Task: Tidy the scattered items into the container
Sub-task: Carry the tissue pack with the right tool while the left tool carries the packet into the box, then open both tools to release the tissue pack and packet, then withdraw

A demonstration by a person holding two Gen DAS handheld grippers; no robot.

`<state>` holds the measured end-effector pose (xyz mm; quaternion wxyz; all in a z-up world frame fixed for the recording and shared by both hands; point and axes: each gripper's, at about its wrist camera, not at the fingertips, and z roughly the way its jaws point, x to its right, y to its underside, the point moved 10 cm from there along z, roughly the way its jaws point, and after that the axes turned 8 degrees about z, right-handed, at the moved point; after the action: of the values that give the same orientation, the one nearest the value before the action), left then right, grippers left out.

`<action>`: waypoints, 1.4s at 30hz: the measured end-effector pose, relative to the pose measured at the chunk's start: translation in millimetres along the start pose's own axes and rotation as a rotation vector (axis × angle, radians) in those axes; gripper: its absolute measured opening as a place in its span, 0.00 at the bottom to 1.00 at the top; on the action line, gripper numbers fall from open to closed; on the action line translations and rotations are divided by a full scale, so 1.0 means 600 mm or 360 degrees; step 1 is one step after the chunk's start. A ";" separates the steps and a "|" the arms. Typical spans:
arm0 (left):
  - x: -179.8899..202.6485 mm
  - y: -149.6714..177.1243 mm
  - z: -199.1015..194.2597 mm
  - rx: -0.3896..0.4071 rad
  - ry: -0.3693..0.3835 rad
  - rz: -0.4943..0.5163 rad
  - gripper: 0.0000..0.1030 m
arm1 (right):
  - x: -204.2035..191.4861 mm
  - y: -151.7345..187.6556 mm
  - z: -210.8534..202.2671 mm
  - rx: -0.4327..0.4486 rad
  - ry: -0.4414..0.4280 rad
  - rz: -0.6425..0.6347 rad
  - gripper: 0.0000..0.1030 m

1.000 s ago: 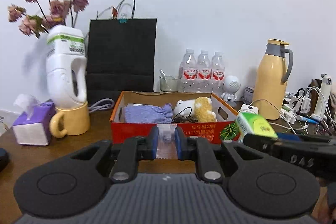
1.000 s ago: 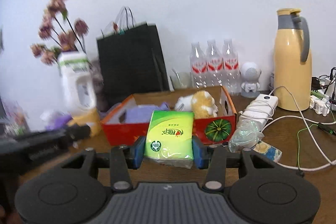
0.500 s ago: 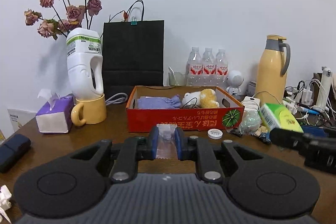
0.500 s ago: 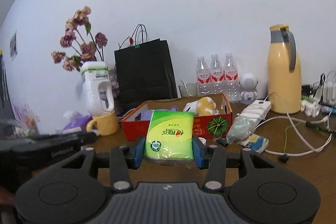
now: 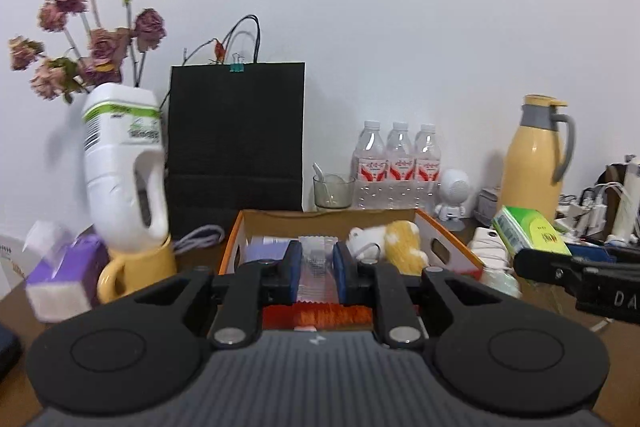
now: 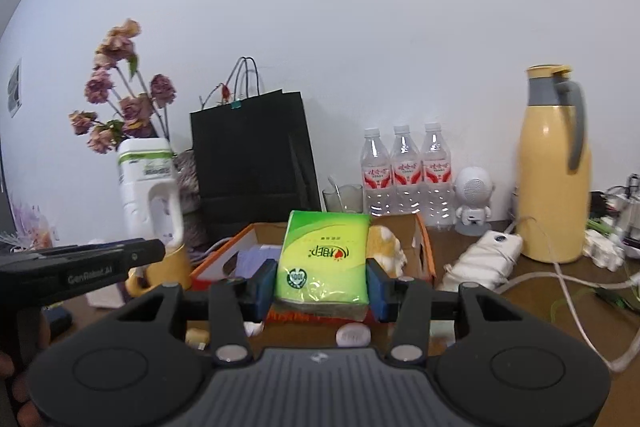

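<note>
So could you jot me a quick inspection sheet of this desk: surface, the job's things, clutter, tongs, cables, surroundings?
Surface: brown wooden table, crowded.
Job's things: orange cardboard box holding a plush toy and purple cloth.
Clutter: yellow thermos, three water bottles, black paper bag, dried flowers in a white jug, purple tissue box.
Tongs: left tongs shut on a clear sachet; right tongs shut on a green tissue pack.
Cables: white leads at right.
Surroundings: plain white wall.
</note>
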<state>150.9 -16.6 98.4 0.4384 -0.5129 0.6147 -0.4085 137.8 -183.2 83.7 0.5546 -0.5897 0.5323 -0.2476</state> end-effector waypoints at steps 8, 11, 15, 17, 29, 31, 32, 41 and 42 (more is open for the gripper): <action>-0.042 -0.038 0.173 -0.0298 0.0067 -0.0067 0.17 | 0.010 -0.057 0.193 -0.0293 -0.0059 0.0079 0.44; -0.064 -0.026 0.241 -0.0525 0.0160 -0.0157 0.17 | 0.011 -0.066 0.261 -0.0462 -0.0075 0.0108 0.44; -0.074 -0.009 0.305 -0.0710 0.0181 -0.0075 0.17 | 0.001 -0.063 0.339 -0.0677 -0.0073 0.0070 0.44; -0.070 0.010 0.337 -0.0828 0.0214 -0.0051 0.17 | -0.001 -0.049 0.378 -0.0830 -0.0050 0.0051 0.44; -0.019 0.145 0.424 -0.1412 0.0407 -0.0102 0.19 | 0.030 0.096 0.471 -0.1514 0.0141 0.0079 0.43; -0.015 0.145 0.417 -0.1424 0.0425 -0.0074 0.21 | 0.032 0.100 0.471 -0.1552 0.0153 0.0083 0.43; -0.016 0.141 0.414 -0.1423 0.0424 -0.0063 0.26 | 0.032 0.098 0.470 -0.1559 0.0168 0.0076 0.44; -0.076 0.008 0.359 -0.1285 0.0190 0.0034 0.95 | 0.024 -0.019 0.422 -0.1434 0.0246 0.0014 0.68; -0.080 -0.007 0.351 -0.1270 0.0157 0.0055 0.97 | 0.021 -0.036 0.412 -0.1405 0.0261 -0.0007 0.70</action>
<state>357.9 19.0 48.6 0.1815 -0.6122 0.7539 -0.1546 367.7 -102.1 35.1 0.2053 -0.7495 0.6278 -0.0438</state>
